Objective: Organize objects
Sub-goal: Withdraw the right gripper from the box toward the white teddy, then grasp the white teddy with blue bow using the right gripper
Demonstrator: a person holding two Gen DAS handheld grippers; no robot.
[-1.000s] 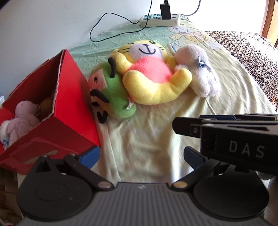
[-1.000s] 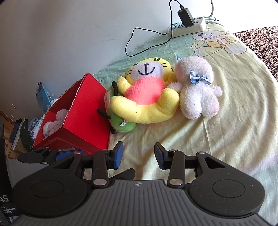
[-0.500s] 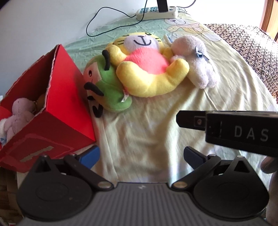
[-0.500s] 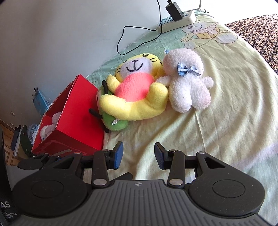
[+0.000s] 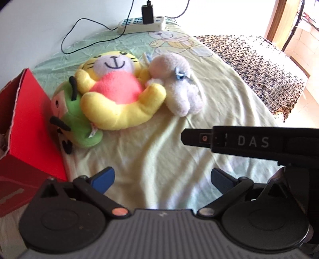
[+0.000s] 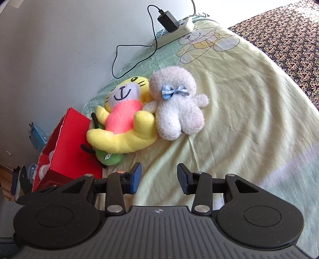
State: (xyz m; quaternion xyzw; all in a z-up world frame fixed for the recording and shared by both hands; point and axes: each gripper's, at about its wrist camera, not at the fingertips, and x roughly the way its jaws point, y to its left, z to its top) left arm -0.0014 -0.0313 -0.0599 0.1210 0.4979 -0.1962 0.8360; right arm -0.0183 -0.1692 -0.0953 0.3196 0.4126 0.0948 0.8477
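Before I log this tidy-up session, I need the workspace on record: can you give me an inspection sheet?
Surface: bedsheet, pale yellow-green with a bear print, wrinkled.
Job's things: yellow tiger toy lying partly on the green toy; white bear touching the tiger; red box at the bed's left edge, beside the green toy, something pale inside.
Clutter: nothing seen.
Grippers: left gripper open and empty; right gripper open and empty, both short of the toys.
Cables: power strip with a black charger, its cord looping over the sheet.
Surroundings: plain wall, patterned blanket, blurred items on the floor.
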